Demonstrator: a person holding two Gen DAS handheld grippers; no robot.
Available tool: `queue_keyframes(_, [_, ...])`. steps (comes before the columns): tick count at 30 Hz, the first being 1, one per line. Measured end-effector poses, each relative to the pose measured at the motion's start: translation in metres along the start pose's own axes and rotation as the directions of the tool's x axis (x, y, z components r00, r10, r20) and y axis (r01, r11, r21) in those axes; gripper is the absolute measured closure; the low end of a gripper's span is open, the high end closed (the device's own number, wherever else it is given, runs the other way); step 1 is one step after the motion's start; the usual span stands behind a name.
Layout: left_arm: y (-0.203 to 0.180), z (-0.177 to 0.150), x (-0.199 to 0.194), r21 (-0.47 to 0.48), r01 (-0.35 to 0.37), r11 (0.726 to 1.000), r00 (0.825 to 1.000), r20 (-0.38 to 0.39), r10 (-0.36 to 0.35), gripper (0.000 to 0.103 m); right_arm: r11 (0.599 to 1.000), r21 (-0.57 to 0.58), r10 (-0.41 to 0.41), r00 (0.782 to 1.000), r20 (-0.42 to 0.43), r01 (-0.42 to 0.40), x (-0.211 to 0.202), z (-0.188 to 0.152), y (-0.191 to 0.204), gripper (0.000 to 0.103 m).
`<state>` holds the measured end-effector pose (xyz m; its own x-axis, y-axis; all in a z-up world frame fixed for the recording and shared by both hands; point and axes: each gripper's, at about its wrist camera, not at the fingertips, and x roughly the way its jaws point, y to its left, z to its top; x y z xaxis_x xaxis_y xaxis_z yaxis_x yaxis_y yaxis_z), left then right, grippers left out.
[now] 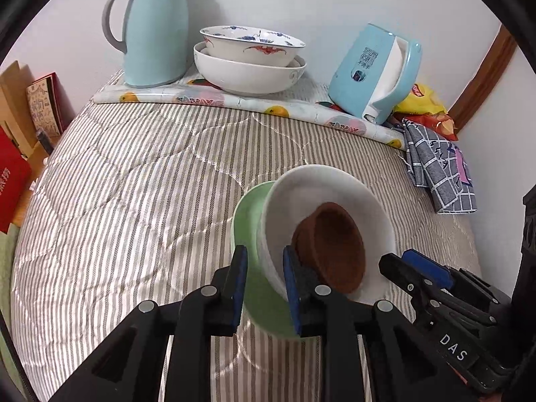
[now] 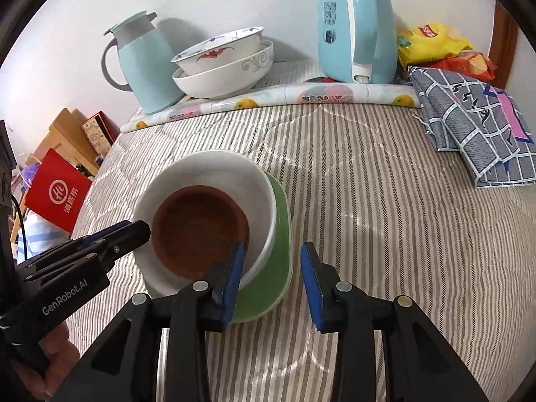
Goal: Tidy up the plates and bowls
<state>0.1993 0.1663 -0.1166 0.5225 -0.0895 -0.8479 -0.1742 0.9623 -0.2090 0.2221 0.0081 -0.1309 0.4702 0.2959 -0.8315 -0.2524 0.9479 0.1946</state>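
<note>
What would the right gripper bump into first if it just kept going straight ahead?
Probably the stack right in front: the right gripper straddles the green plate edge, one finger over the white bowl. Height is hard to judge.

Both wrist views look down closely from opposite sides, sharing the nested bowls (image 1: 321, 221) (image 2: 207, 221) and far wall.

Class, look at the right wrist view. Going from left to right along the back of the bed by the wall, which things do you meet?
Thermos jug → stacked bowls → blue kettle → yellow snack bag
</note>
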Motion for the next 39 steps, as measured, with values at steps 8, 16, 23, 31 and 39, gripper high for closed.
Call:
queue_keyframes(8, [-0.018,-0.012,-0.035,0.024,-0.002,1.0,0.999,0.047,0.001,0.078,0.999,0.011,-0.048,0.996,0.075,0.047,-0.049,-0.014,-0.006,0.056])
queue_keyframes(16, [-0.047,-0.031,-0.077,0.051,0.032,0.998,0.992,0.119,-0.038,0.064,0.99,0.05,-0.14,0.978,0.157,0.134,-0.109,-0.037,-0.019,0.037])
queue_keyframes(23, [-0.076,-0.057,-0.115,0.106,0.02,0.994,0.982,0.186,-0.04,0.056,0.976,0.055,-0.216,0.959,0.186,0.209,-0.149,-0.066,-0.027,0.027])
queue_keyframes(31, [-0.104,-0.089,-0.153,0.145,-0.011,0.989,0.963,0.267,-0.029,0.032,0.97,0.099,-0.242,0.936,0.255,0.223,-0.192,-0.101,-0.039,0.014])
queue_keyframes(39, [-0.115,-0.112,-0.17,0.151,-0.043,0.988,0.954,0.301,-0.005,0.018,0.963,0.118,-0.265,0.921,0.284,0.241,-0.22,-0.13,-0.049,0.007])
